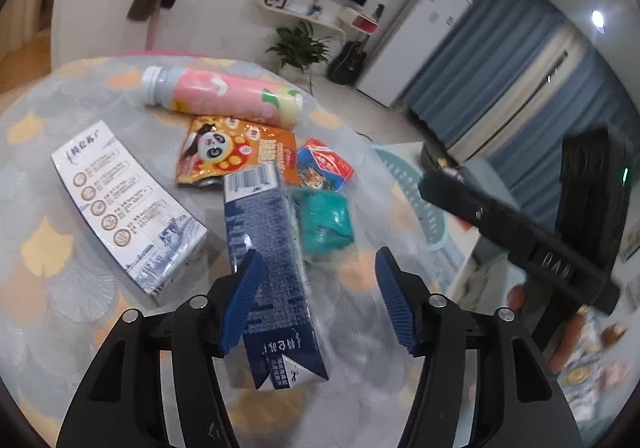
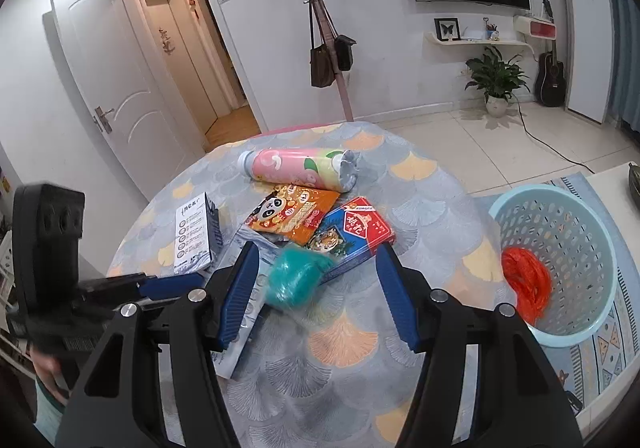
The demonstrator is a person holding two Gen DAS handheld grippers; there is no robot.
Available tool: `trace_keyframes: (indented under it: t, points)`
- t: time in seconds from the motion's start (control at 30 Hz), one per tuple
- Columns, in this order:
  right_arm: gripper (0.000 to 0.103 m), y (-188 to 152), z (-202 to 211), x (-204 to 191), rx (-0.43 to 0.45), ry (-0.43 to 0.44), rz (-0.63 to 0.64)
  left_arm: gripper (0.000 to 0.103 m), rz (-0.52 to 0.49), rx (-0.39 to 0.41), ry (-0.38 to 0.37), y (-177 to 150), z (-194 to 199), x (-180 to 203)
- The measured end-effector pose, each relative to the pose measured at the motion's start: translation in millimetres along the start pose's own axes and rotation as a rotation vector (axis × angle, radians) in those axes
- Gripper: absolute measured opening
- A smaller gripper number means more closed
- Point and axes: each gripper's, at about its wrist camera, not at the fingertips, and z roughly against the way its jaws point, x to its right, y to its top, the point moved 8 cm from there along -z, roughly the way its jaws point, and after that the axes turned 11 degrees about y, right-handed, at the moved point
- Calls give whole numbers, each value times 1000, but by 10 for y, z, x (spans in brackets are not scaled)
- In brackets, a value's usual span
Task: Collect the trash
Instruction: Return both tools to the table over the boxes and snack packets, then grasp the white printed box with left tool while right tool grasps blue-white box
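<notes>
Tabletop (image 2: 420, 184) below, both grippers tilt downward (2 fingers (image 1: 244, 300) apart).

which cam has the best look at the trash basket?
Right wrist view: the light blue basket stands on the floor beside the table, its rim and perforated wall clear, with something orange-red inside. Left wrist view catches only a blurred piece of its rim past the table edge.

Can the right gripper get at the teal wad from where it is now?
Probably yes. The right gripper is open with the teal wad already between its fingers, nothing lying over it. The red-and-blue box and the milk carton crowd its sides and might get nudged.
</notes>
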Motion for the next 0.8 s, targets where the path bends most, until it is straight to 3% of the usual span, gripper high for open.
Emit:
trace_keyframes:
  t: [0.1, 0.17, 0.27, 0.37, 0.53, 0.8]
  points:
    - [57, -32, 7, -25, -7, 1, 5, 59, 3, 36, 52, 15, 84, -96]
    - [57, -49, -3, -46, -9, 8, 1, 66, 51, 90, 121, 127, 215, -280]
    - [57, -72, -31, -118, -12, 30, -6, 83, 153, 160, 324, 260, 355, -690]
    - [57, -115, -69, -222, -23, 49, 2, 84, 232, 126, 448, 305, 272, -995]
    - [57, -184, -127, -354, -39, 64, 20, 85, 344, 39, 523, 400, -93, -1237]
    - [57, -258, -94, -363, -50, 65, 19, 83, 309, -33, 548, 337, -455, -1246]
